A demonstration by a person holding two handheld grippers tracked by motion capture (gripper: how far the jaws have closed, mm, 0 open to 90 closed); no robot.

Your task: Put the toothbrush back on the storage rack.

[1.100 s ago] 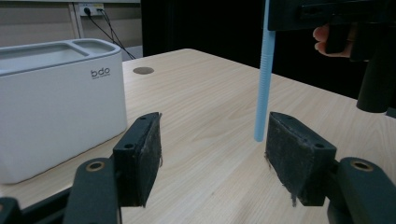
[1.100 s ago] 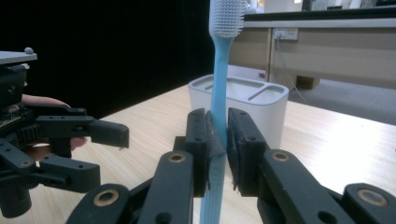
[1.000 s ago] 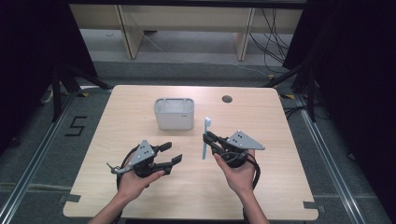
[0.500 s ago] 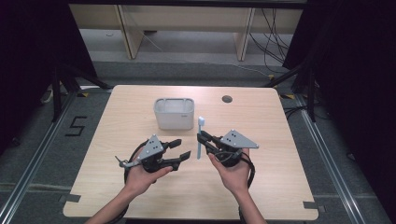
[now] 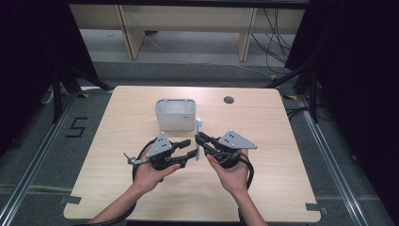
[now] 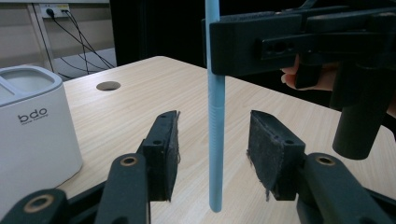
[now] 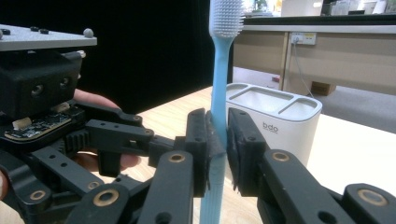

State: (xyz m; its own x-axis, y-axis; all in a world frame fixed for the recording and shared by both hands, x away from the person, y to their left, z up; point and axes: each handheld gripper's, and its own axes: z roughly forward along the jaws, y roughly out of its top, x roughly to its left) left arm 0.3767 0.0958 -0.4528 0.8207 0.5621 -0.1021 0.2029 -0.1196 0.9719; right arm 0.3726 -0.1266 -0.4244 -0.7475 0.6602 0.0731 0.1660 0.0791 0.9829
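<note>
1. The right gripper (image 5: pixel 201 140) has its jaws pressed onto the handle of a light blue toothbrush (image 5: pixel 198 136), held upright with the bristle head at 12 o'clock in the right gripper view.
2. The left gripper (image 5: pixel 190 148) has its jaws spread, one on each side of the toothbrush's lower handle without touching it; the pads (image 6: pixel 169 154) stand clear of the shaft.
3. Change noted: over the last second both grippers have closed toward each other, and the left jaws, previously apart from the toothbrush, now bracket it.
4. A white holder (image 5: pixel 175 114) marked "bdo" stands on the table at 11 o'clock from the grippers, unmoved.
5. The surface is a pale wood table (image 5: pixel 282 132) with a round cable hole (image 5: pixel 229 100) at its far edge; beyond it, a grey floor, dark curtains and loose cables.
6. Count: two grippers, one toothbrush, one holder.
</note>
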